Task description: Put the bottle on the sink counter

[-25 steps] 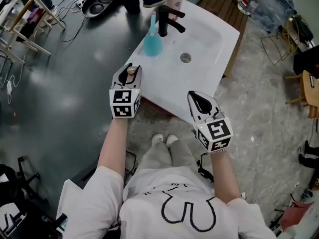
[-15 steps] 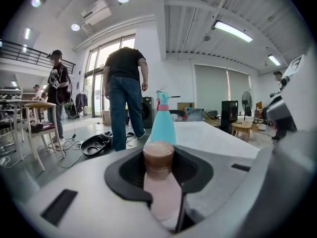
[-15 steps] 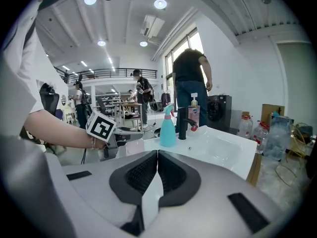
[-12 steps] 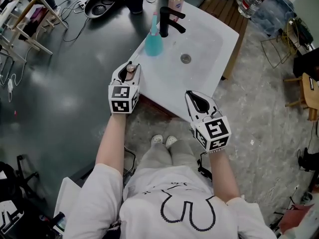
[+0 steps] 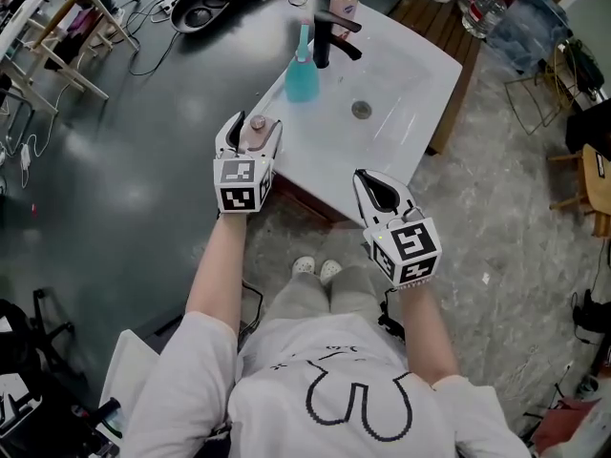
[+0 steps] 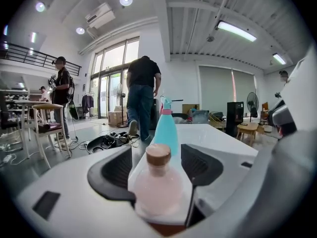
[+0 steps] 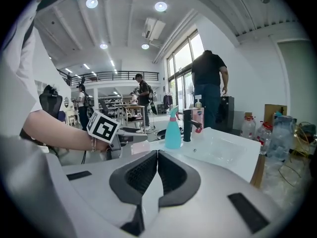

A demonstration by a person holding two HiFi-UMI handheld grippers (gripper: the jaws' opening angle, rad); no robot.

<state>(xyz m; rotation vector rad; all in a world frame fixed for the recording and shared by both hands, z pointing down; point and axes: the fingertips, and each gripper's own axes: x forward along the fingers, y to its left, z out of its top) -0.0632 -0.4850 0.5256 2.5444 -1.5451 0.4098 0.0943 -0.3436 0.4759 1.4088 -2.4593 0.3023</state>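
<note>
1. Sink counter (image 5: 420, 74): white top with the basin set in it. The bottle stands on its near left corner, close to the edge. Judgement: the main risk is that edge, since a small nudge outward could send the bottle to the floor.
2. Left gripper (image 5: 250, 146): jaws opening, bottle between them, dark pads clear of the glass on both sides as far as I can see. Risk: if I pull back off-line, or a pad drags on the round body, the bottle tips. A straight retreat along the jaw axis looks safest.
3. Right gripper (image 7: 156, 175): jaws closed together, nothing held, hanging off the counter's front edge, well apart from the bottle. Low risk unless I swing it across.
4. Blue spray bottle (image 5: 302, 76): upright further back beside the black faucet (image 5: 329, 41), not near enough to be struck.
5. Bottle (image 6: 159, 190): pink, round-bellied, cork-coloured cap, upright. The narrow base and rounded sides suggest it rocks easily.
</note>
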